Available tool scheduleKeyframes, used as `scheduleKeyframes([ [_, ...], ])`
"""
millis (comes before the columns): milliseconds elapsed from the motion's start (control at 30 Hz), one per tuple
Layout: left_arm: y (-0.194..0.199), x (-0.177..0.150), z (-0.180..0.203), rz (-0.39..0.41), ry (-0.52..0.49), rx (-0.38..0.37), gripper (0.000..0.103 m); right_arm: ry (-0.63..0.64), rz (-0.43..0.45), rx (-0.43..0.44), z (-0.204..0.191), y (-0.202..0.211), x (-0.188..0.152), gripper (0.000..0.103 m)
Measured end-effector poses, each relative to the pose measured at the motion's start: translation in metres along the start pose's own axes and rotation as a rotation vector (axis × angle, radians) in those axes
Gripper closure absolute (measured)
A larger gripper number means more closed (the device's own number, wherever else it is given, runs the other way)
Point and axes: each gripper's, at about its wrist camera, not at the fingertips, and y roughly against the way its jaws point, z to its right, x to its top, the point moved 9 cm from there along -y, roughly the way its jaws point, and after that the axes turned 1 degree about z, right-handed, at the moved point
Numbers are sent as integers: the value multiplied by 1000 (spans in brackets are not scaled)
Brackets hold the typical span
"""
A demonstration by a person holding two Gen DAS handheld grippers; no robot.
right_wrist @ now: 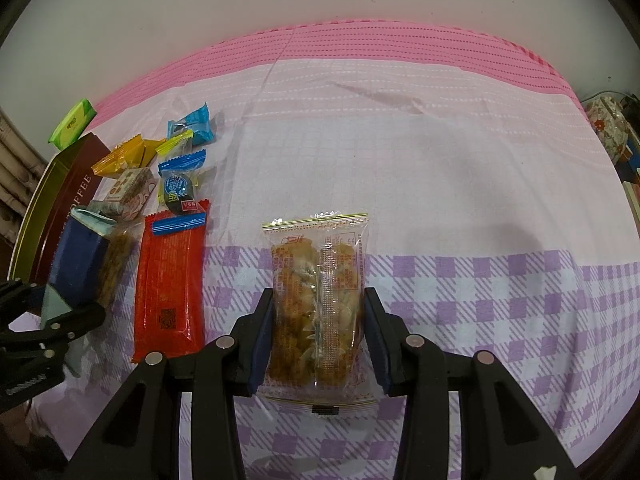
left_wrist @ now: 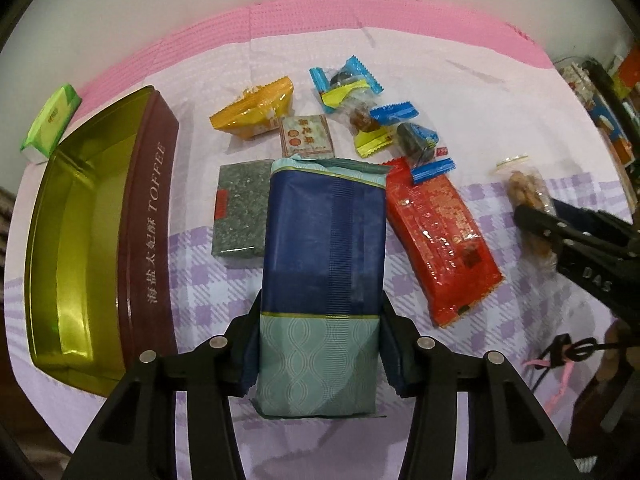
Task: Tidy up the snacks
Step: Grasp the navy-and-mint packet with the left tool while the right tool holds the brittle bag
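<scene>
My left gripper (left_wrist: 320, 300) is shut on a long blue and teal packet (left_wrist: 324, 232), with a pad pressed on each side near its teal end. An empty maroon toffee tin (left_wrist: 148, 216) with a gold inside lies just left of it. My right gripper (right_wrist: 318, 296) is shut on a clear bag of fried golden snacks (right_wrist: 316, 264), over the purple checked cloth (right_wrist: 480, 300). In the right wrist view the blue packet (right_wrist: 80, 264) shows at the far left, tilted in the left gripper's fingers.
Loose snacks lie beyond the blue packet: a red packet (left_wrist: 440, 236), a grey-green block (left_wrist: 240, 208), a yellow packet (left_wrist: 256, 112), a small square cake (left_wrist: 306, 136) and several blue-wrapped candies (left_wrist: 348, 80). A green tissue pack (left_wrist: 50, 120) sits behind the tin. Clutter stands at the right edge (left_wrist: 608, 120).
</scene>
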Motion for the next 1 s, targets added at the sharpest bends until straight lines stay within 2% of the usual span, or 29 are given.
scheduleKeyframes([
  [300, 29, 5, -16, 17, 57, -64, 53, 3, 0, -2, 0, -1, 0, 63],
  [467, 44, 16, -35, 54, 94, -50, 53, 7, -1, -4, 0, -2, 0, 63],
  [733, 56, 25, -114, 98, 181, 74, 53, 8, -9, -6, 0, -3, 0, 63],
  [1000, 41, 6, -196, 55, 226, 232, 53, 23, -30, -35, -6, -7, 2, 63],
])
